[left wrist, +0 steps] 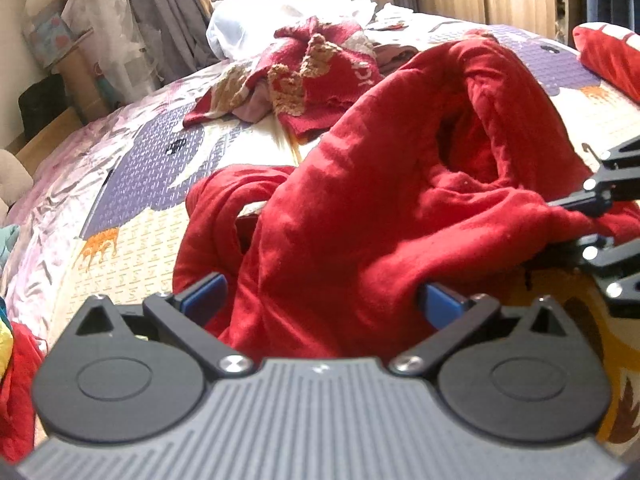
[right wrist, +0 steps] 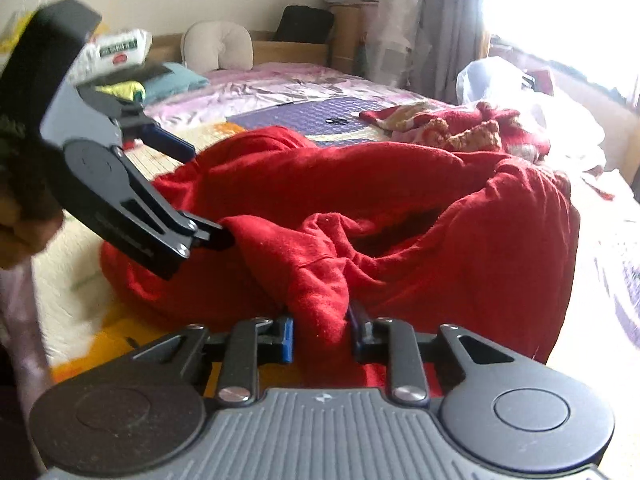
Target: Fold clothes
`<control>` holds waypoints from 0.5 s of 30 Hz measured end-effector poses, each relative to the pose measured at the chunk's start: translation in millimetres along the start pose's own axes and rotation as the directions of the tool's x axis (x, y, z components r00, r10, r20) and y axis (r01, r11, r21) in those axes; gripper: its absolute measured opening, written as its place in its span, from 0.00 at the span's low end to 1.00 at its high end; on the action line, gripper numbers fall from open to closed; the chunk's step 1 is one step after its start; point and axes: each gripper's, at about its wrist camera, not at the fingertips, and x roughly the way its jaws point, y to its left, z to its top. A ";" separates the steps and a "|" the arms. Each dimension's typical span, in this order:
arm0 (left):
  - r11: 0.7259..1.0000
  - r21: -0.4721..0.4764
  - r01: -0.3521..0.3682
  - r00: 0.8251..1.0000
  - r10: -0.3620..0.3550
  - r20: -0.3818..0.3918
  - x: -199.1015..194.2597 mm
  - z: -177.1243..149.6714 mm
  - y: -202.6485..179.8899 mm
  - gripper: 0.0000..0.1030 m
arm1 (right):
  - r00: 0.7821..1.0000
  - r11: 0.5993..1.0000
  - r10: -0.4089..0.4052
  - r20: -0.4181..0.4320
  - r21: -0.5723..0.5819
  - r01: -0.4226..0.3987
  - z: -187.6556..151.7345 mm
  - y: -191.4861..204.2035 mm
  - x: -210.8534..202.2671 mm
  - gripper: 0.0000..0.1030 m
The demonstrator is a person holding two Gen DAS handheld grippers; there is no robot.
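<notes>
I am looking down both claws at a red garment point(left wrist: 360, 208) that is lying bunched on the bed point(left wrist: 140, 208), over a quilt with purple and cream patches.

My left claw point(left wrist: 322, 306) is standing wide, its blue pads point(left wrist: 206, 296) on either side of a thick fold of the red cloth. The cloth is filling the gap, but I cannot tell whether the pads are pressing it.

My right claw point(right wrist: 322, 334) is standing narrow, and a pinched ridge of the same red garment is sitting squeezed between its blue pads point(right wrist: 286, 338); it is holding that fold. From the right wrist view, the left claw is reaching into the garment's near left edge, with a hand point(right wrist: 18, 216) behind it.

Farther up the bed, a second red knitted piece point(left wrist: 320, 76) with tan patterning is lying crumpled, well apart from the garment I am gripping.
</notes>
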 end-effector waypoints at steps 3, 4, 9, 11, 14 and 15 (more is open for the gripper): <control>1.000 0.001 0.010 1.000 -0.010 0.012 -5.9 0.3 1.3 1.00 | 0.997 0.994 0.078 -0.004 0.073 -0.077 1.3 -8.0 -11.1 0.26; 1.000 0.002 0.014 1.000 -0.014 0.016 -8.1 0.5 1.5 1.00 | 0.994 0.990 0.105 -0.004 0.095 -0.104 1.3 -10.1 -15.7 0.26; 0.999 0.021 0.050 0.998 -0.051 0.032 -17.6 0.2 -0.9 1.00 | 0.976 0.960 0.220 -0.006 0.182 -0.215 0.5 -18.6 -32.5 0.26; 0.997 0.039 0.063 0.998 -0.064 0.028 -18.7 -1.0 -4.5 1.00 | 0.967 0.943 0.256 -0.010 0.223 -0.248 -2.2 -24.4 -37.9 0.26; 0.995 0.069 0.067 0.998 -0.067 0.002 -13.6 -3.8 -12.1 1.00 | 0.983 0.962 0.175 -0.060 0.225 -0.157 -3.9 -27.5 -33.3 0.29; 0.995 0.077 0.059 0.998 -0.058 -0.013 -9.5 -5.1 -14.9 1.00 | 0.992 0.979 0.091 -0.090 0.190 -0.072 -4.0 -24.9 -30.1 0.33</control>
